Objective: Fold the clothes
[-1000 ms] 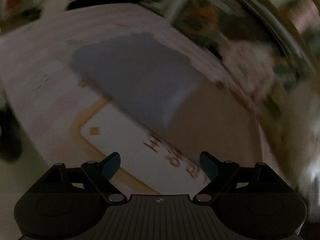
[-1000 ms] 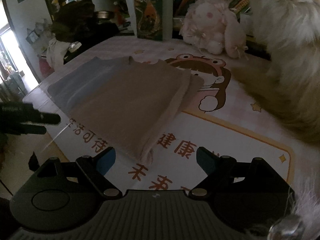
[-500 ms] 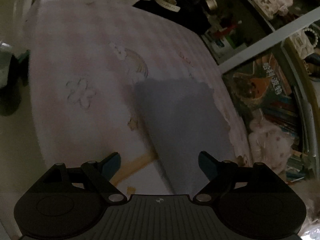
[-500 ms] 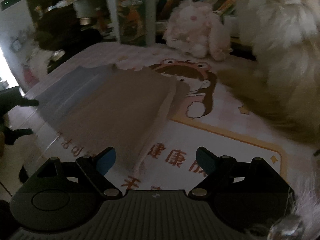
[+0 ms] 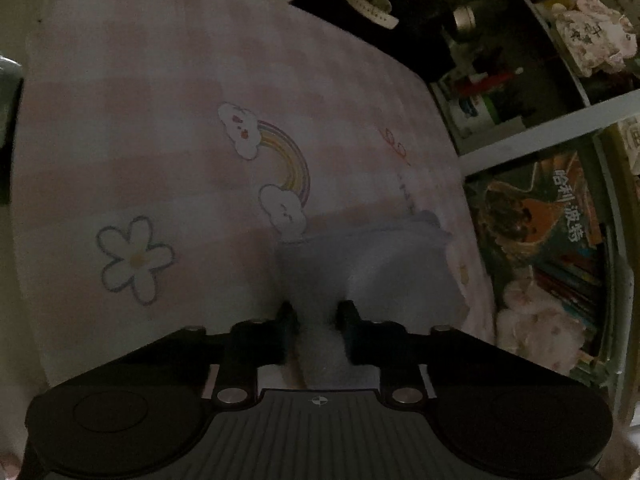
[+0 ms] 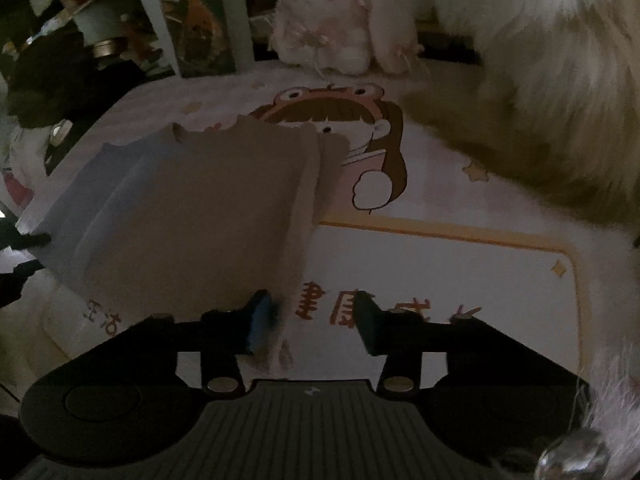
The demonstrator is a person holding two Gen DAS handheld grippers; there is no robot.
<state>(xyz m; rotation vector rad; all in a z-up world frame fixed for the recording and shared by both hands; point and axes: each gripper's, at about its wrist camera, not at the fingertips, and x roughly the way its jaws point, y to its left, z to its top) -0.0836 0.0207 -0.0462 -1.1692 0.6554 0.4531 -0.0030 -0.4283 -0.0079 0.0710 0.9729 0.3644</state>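
A folded garment, blue-grey on its left side [image 6: 92, 208] and tan on top [image 6: 216, 216], lies on a pink cartoon-print table cover [image 6: 440, 264]. In the left wrist view my left gripper [image 5: 316, 312] is shut on the blue-grey cloth [image 5: 384, 272] at its near edge. My right gripper [image 6: 314, 312] is half closed around the tan near corner, with cloth against its left pad [image 6: 260, 320]. The left gripper's fingers [image 6: 28, 240] show at the left edge of the right wrist view, at the blue corner.
A pink plush rabbit [image 6: 340, 20] and a bookshelf [image 6: 192, 24] stand at the table's far edge. A long-haired cat [image 6: 560, 92] sits on the right side of the table. Clutter and a roll of tape [image 5: 370, 0] lie beyond the left end.
My left gripper moved onto the blue-grey edge and closed on it. My right gripper came down to the tan near corner and its jaws narrowed around it.
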